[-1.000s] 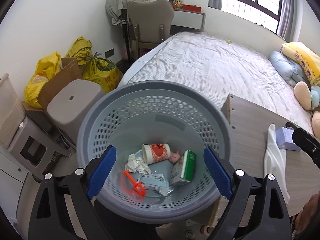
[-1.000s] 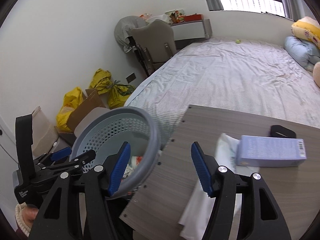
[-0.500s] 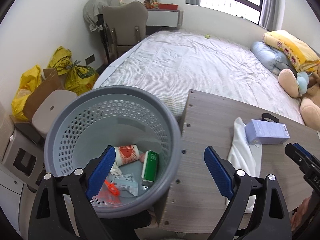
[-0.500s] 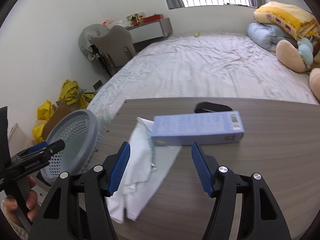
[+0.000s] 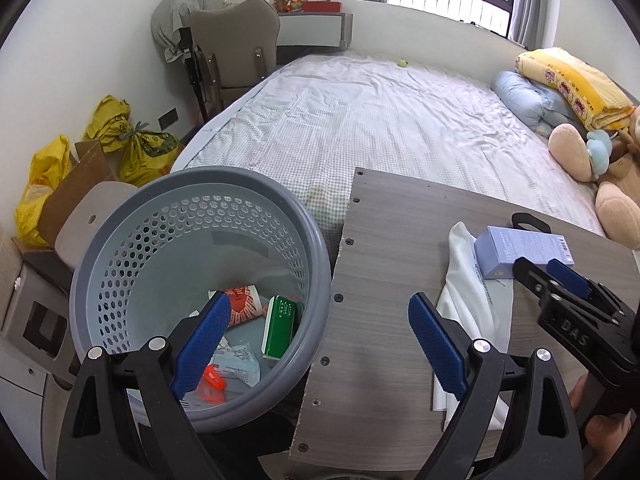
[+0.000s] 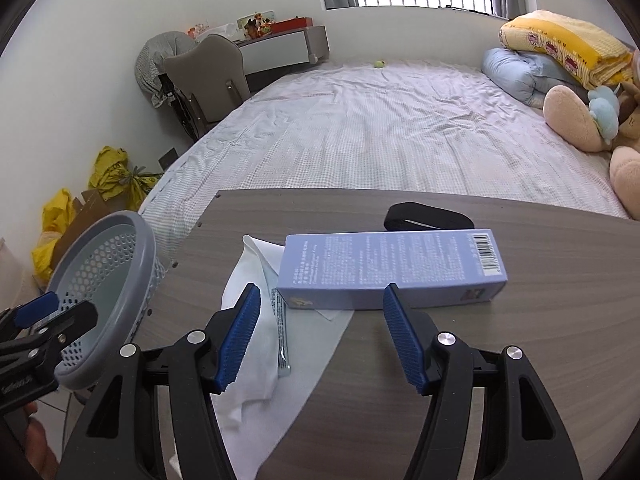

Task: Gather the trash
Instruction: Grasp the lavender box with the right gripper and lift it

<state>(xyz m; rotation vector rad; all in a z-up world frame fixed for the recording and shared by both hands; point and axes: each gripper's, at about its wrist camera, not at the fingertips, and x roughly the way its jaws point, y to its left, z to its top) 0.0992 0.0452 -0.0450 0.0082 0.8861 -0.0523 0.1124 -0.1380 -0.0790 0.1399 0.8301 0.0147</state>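
Observation:
A pale blue carton [image 6: 392,268] lies flat on the wood-grain table [image 6: 520,340], partly on a white plastic sheet [image 6: 304,344] that carries a small sachet [image 6: 282,332]. My right gripper [image 6: 322,320] stands open just in front of the carton, with nothing between its fingers. In the left wrist view the carton [image 5: 520,252] and sheet [image 5: 468,292] sit at the right, with the right gripper [image 5: 560,284] beside them. A grey perforated basket [image 5: 120,240] off the table's left edge holds a red-and-white cup [image 5: 244,304], a green box [image 5: 280,328] and wrappers. My left gripper [image 5: 318,340] hangs open over the basket rim and table edge.
A black object [image 6: 428,220] lies behind the carton. Beyond the table is a bed [image 6: 380,128] with pillows and plush toys [image 6: 576,120] at the right. Yellow bags [image 5: 136,144], cardboard and a grey stool [image 5: 92,220] crowd the floor left of the basket. A chair [image 5: 236,48] stands by the wall.
The left wrist view has swung right, from centred on the basket to straddling its rim and the table edge. My right gripper has moved right and down to the blue carton. Both stay open.

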